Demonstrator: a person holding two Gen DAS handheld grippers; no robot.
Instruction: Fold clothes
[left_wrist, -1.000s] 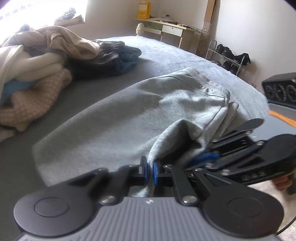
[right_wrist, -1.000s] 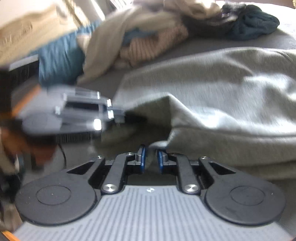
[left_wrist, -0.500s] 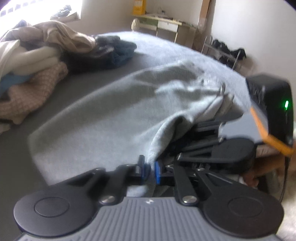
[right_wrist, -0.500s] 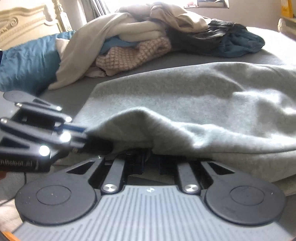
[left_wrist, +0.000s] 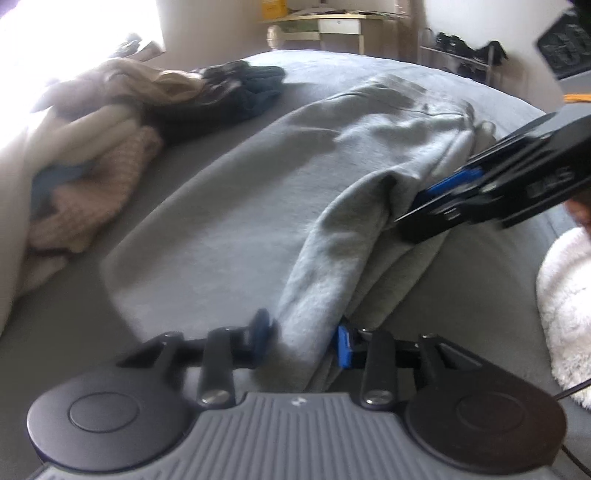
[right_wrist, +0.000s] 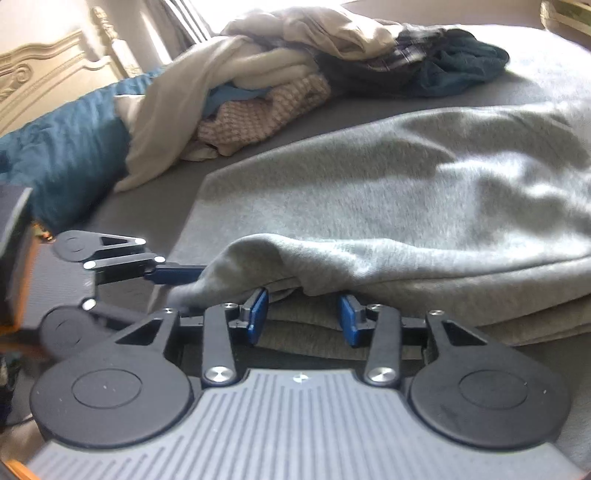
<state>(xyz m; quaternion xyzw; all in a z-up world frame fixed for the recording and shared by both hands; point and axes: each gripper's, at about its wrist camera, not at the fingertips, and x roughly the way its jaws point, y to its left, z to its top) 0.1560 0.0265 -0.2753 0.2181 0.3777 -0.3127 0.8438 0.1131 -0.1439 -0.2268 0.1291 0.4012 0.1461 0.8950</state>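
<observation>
- Presently: grey garment (left_wrist: 229, 206) spread on bed (left_wrist: 369, 70), near edge folded over.
- Left gripper (left_wrist: 301, 338): jaws apart, fold lying between.
- Right gripper (right_wrist: 303, 314): jaws apart at the garment's edge.
- Clothes pile (right_wrist: 295, 66) behind.

Plain grey garment (left_wrist: 229, 221), dark grey bed (left_wrist: 369, 70), blue fingers (right_wrist: 258, 314).

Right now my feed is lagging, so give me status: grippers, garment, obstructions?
Left gripper open, straddling grey fleece garment fold. Right gripper open at its edge. Mixed clothes pile beyond, apart.
</observation>
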